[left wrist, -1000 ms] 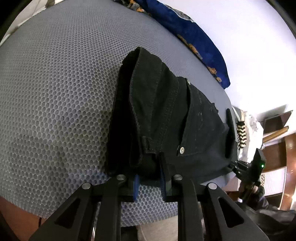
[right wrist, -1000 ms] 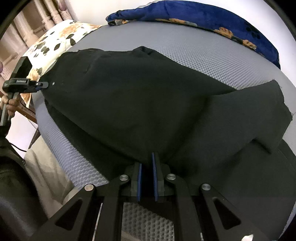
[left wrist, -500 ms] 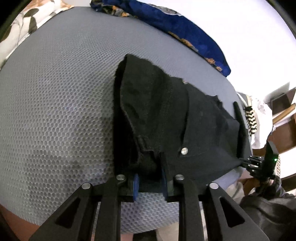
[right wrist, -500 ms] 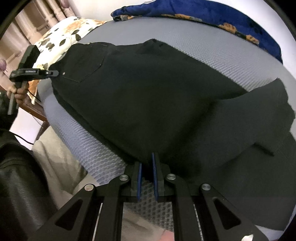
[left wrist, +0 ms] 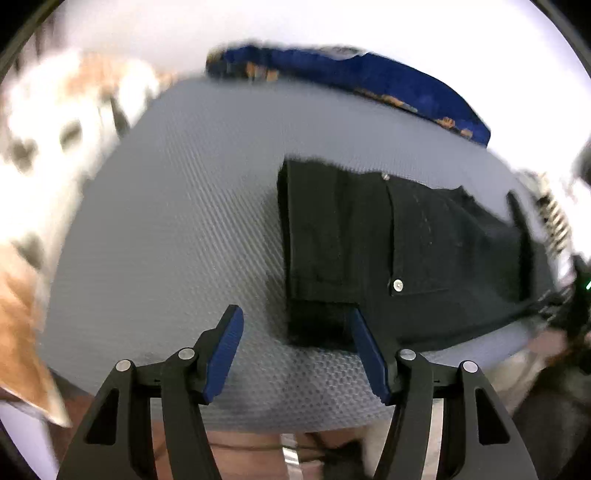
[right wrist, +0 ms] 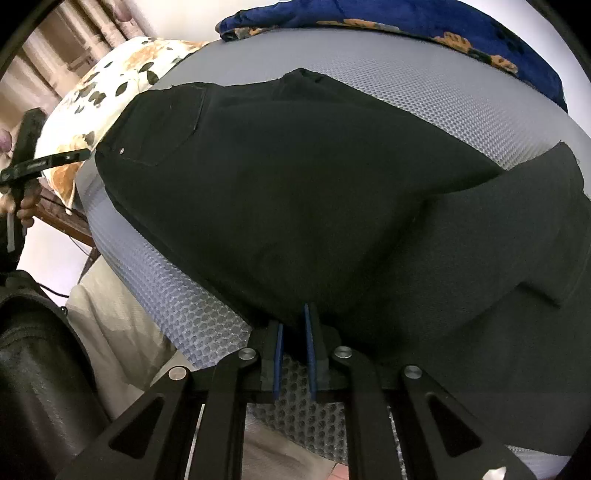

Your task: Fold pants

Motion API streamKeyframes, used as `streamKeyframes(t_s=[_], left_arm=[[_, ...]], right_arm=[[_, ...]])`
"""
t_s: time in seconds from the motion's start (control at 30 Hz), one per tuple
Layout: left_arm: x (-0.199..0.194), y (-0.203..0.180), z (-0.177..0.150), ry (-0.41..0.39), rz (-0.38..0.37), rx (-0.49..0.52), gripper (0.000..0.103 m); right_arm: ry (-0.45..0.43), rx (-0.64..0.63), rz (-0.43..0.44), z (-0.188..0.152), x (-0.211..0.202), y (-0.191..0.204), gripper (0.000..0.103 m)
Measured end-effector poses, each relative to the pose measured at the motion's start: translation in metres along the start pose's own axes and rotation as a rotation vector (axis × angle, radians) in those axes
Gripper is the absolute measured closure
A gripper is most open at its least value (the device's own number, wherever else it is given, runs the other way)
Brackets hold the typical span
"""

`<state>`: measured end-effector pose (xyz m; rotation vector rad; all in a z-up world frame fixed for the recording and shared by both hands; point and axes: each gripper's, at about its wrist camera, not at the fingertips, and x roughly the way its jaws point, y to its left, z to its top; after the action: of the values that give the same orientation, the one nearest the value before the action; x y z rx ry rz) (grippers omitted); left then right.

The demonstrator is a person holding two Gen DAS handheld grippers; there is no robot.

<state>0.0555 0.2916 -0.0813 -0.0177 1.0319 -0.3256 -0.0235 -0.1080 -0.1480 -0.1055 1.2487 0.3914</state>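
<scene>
Left gripper (left wrist: pixel 295 332) opening; right gripper (right wrist: pixel 293 325) pinches pants (right wrist: pixel 295 184) (black)

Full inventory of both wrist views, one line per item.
pants: 1, black, spread on the mesh surface, near edge clamped
mesh surface: 1, grey honeycomb, under the pants
blanket: 1, blue with orange print, far edge
pillow: 1, white floral, far left in the right wrist view
left gripper: 1, black with blue pads, jaws opening, nothing clamped, waist corner by one pad
right gripper: 1, black with blue pads, shut on pants edge
hand: 1, holding the left gripper
</scene>
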Motion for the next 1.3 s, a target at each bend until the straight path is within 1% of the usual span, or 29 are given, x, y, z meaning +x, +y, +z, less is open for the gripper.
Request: streamKeyframes(t_s=[0.03, 0.07, 0.13, 0.17, 0.27, 0.3, 0.37, 0.47, 0.53, 0.6, 0.63, 0.7, 0.73, 0.77, 0.8, 0.83, 0.87, 0.9, 0.93, 1.0, 1.07, 1.1, 1.13, 1.2, 1.27, 1.3], left_arm=[[-0.008, -0.014, 0.001, -0.037, 0.002, 0.050, 0.042], [-0.014, -0.033, 0.004, -0.068, -0.020, 0.110, 0.042], [-0.017, -0.070, 0.010, -0.093, -0.098, 0.197, 0.042], [-0.014, -0.093, 0.013, -0.100, -0.154, 0.244, 0.042], [0.003, -0.150, 0.019, -0.081, -0.297, 0.353, 0.042], [0.013, -0.174, 0.019, -0.063, -0.348, 0.393, 0.042], [0.032, -0.215, 0.017, -0.015, -0.418, 0.473, 0.042], [0.052, -0.260, 0.006, 0.036, -0.457, 0.583, 0.042], [0.063, -0.278, 0.003, 0.064, -0.457, 0.620, 0.043], [0.075, -0.293, -0.002, 0.103, -0.469, 0.648, 0.052], [0.080, -0.301, -0.003, 0.115, -0.456, 0.664, 0.055], [0.090, -0.314, -0.008, 0.129, -0.427, 0.709, 0.065], [0.094, -0.319, -0.010, 0.125, -0.424, 0.723, 0.066], [0.094, -0.318, -0.010, 0.119, -0.432, 0.725, 0.074], [0.095, -0.320, -0.007, 0.111, -0.432, 0.718, 0.092], [0.098, -0.321, -0.003, 0.110, -0.420, 0.704, 0.096], [0.101, -0.319, 0.001, 0.122, -0.430, 0.674, 0.097], [0.104, -0.321, 0.001, 0.127, -0.440, 0.654, 0.098], [0.104, -0.318, 0.001, 0.130, -0.444, 0.640, 0.099], [0.104, -0.312, 0.001, 0.140, -0.456, 0.613, 0.099], [0.103, -0.310, 0.000, 0.135, -0.454, 0.605, 0.099], [0.104, -0.310, -0.001, 0.137, -0.451, 0.602, 0.099], [0.105, -0.310, -0.001, 0.141, -0.449, 0.599, 0.099], [0.108, -0.309, 0.002, 0.156, -0.457, 0.566, 0.099], [0.110, -0.307, 0.004, 0.163, -0.467, 0.539, 0.099], [0.111, -0.306, 0.004, 0.164, -0.468, 0.526, 0.099]], right_arm=[[-0.001, 0.001, 0.003, 0.000, 0.000, 0.000, 0.092], [-0.002, 0.003, 0.005, 0.001, 0.000, 0.000, 0.092], [-0.005, 0.008, 0.012, 0.003, -0.001, -0.002, 0.091], [-0.008, 0.010, 0.014, 0.003, -0.001, -0.002, 0.091], [-0.015, 0.025, 0.025, 0.005, -0.001, -0.004, 0.092], [-0.017, 0.031, 0.029, 0.005, -0.001, -0.005, 0.092], [-0.020, 0.050, 0.041, 0.007, -0.001, -0.007, 0.092], [-0.029, 0.064, 0.057, 0.007, -0.002, -0.010, 0.092], [-0.038, 0.069, 0.064, 0.006, -0.004, -0.011, 0.092], [-0.043, 0.071, 0.070, 0.006, -0.005, -0.011, 0.092], [-0.046, 0.070, 0.075, 0.006, -0.006, -0.012, 0.092], [-0.054, 0.079, 0.097, 0.007, -0.010, -0.014, 0.092], [-0.056, 0.082, 0.108, 0.008, -0.011, -0.015, 0.092], [-0.055, 0.082, 0.115, 0.009, -0.012, -0.016, 0.092], [-0.050, 0.079, 0.121, 0.010, -0.012, -0.017, 0.090], [-0.049, 0.082, 0.125, 0.010, -0.013, -0.019, 0.089], [-0.051, 0.093, 0.130, 0.011, -0.015, -0.022, 0.084], [-0.060, 0.106, 0.137, 0.011, -0.019, -0.026, 0.077], [-0.076, 0.124, 0.154, 0.012, -0.024, -0.033, 0.075], [-0.140, 0.184, 0.200, 0.011, -0.045, -0.057, 0.074], [-0.190, 0.236, 0.179, 0.012, -0.060, -0.081, 0.074], [-0.217, 0.288, 0.155, 0.012, -0.068, -0.104, 0.074], [-0.227, 0.321, 0.144, 0.012, -0.074, -0.118, 0.073], [-0.251, 0.431, 0.126, 0.012, -0.081, -0.159, 0.072], [-0.271, 0.556, 0.124, 0.011, -0.082, -0.203, 0.072], [-0.281, 0.606, 0.128, 0.010, -0.081, -0.218, 0.072]])
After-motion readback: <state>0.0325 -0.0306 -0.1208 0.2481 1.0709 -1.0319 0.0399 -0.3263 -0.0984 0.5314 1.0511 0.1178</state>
